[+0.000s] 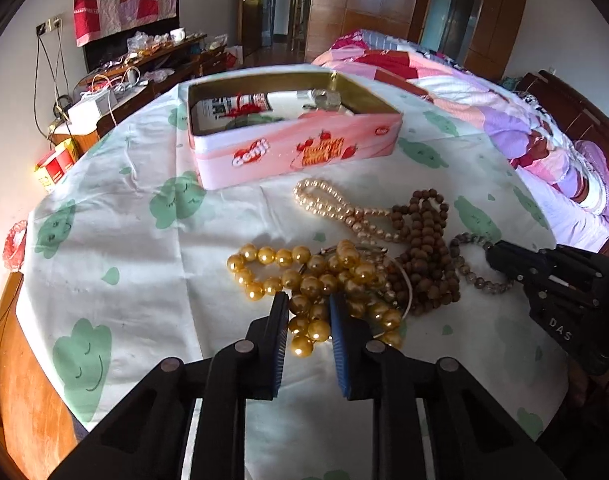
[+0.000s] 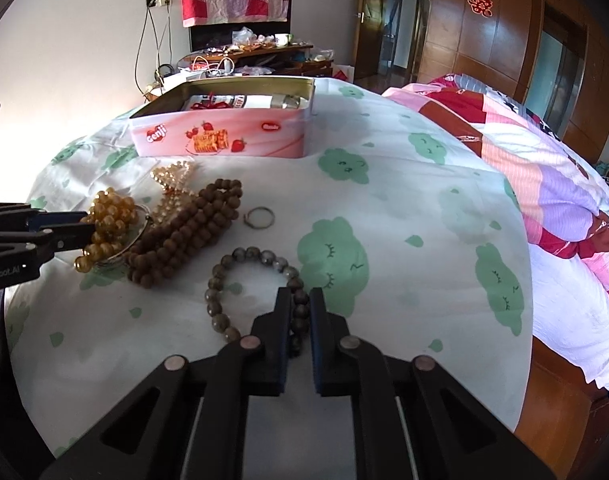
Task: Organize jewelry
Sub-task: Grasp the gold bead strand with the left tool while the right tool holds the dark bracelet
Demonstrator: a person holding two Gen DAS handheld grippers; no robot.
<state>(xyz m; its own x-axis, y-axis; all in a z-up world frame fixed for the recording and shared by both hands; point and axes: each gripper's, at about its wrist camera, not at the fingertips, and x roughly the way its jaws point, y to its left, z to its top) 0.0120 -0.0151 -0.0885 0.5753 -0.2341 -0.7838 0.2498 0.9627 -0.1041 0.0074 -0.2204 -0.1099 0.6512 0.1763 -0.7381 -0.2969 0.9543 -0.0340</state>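
Claws close on beads at the near edge of a cloth-covered counter [image 2: 384, 152]. The left claw [image 1: 309, 300] is clenched on a strand of large golden beads [image 1: 304, 276], its blue-lined fingers pressing a clump at the near end of the pile. The right claw [image 2: 300, 298] is clamped on one side of a grey bead bracelet [image 2: 248, 280], which lies apart from the heap on the cloth.

Beyond the golden strand sit a pale pearl strand [image 1: 336, 208], a coil of dark brown wooden beads [image 1: 424, 248] and a thin metal bangle [image 1: 404, 280], all touching or overlapping. A small ring [image 2: 260, 216] lies alone near the brown coil.

The tangle looks like the main risk: lifting the golden strand could drag the bangle or the neighbouring strands with it, or pull them toward the counter's edge. Round beads may also slip between the fingers, since each grip catches only a few.

At the far side stands an open pink biscuit tin [image 1: 296, 148], printed with strawberries. It already holds printed packaging with red on it and a small clear object; none of the jewelry on the counter is in it yet.
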